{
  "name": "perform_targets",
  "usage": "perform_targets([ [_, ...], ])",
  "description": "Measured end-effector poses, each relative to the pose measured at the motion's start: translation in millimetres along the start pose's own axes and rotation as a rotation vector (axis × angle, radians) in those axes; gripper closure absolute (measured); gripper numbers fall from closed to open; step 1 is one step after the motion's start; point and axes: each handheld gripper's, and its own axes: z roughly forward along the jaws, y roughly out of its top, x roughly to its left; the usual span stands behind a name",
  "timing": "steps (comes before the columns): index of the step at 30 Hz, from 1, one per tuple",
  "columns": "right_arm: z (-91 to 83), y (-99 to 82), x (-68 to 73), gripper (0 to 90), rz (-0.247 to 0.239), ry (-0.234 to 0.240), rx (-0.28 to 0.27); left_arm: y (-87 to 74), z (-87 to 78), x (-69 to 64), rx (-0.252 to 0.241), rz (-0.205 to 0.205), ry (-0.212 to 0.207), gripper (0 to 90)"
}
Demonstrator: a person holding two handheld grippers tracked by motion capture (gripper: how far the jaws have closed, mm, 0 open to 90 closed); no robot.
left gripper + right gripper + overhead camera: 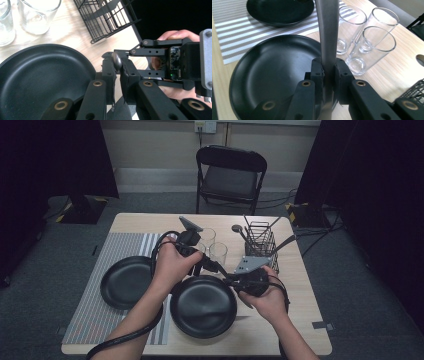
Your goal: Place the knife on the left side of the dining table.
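A grey metal utensil handle [328, 37] runs straight up between the pads of my right gripper [328, 72], which is shut on it. Its rounded end [116, 61] sits between the pads of my left gripper [117, 72], also shut on it. Which kind of utensil it is stays hidden. In the high view my left gripper [207, 265] and right gripper [231, 279] meet tip to tip above the far rim of the near black plate [202, 307], each held in a hand.
A second black plate [125, 282] lies on the striped placemat [105, 315] at the left. Three clear glasses [218, 252] stand just behind the grippers. A black wire basket [260, 242] with utensils stands at the right. A folding chair [230, 172] is beyond the table.
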Motion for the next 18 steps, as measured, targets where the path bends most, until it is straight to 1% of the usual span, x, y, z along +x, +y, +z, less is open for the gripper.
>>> perform_targets([
  [4,0.7,-1.1,-0.8,79.8,0.002,0.015,-0.006,-0.6,0.6,1.1,0.0,-0.001,-0.005,83.4],
  [6,0.5,-0.7,-0.7,79.9,-0.008,0.01,0.001,-0.9,1.4,2.8,-0.001,-0.004,-0.013,83.4],
  [7,0.4,-0.6,-0.3,80.0,-0.011,0.005,0.008,-1.1,1.7,3.3,0.002,-0.007,-0.01,83.4],
  [8,0.6,-0.5,-0.3,80.0,-0.024,-0.002,0.012,-1.1,2.0,3.6,0.006,-0.011,-0.016,83.4],
  [10,0.5,-0.1,0.7,80.0,-0.025,-0.003,0.026,-1.3,2.3,3.5,0.01,-0.013,-0.017,83.3],
  [11,1.1,-0.1,0.1,80.0,-0.039,-0.003,0.021,-1.1,2.4,3.3,0.009,-0.01,-0.012,83.3],
  [13,1.1,-0.1,0.2,80.0,-0.041,-0.002,0.02,-0.8,1.9,3.1,0.013,-0.009,-0.011,83.2],
  [15,0.9,0.4,0.4,80.0,-0.044,-0.005,0.021,-0.2,2.3,2.3,0.012,-0.019,-0.009,83.1],
  [16,0.7,0.6,0.4,80.0,-0.044,-0.006,0.022,0.0,1.9,2.3,0.02,-0.018,-0.004,83.1],
  [17,0.7,0.6,0.3,80.1,-0.05,-0.008,0.024,0.2,2.2,2.7,0.023,-0.015,-0.01,83.1],
  [18,0.5,0.7,0.5,80.0,-0.05,-0.008,0.028,0.4,2.7,2.5,0.024,-0.016,-0.001,83.0],
])
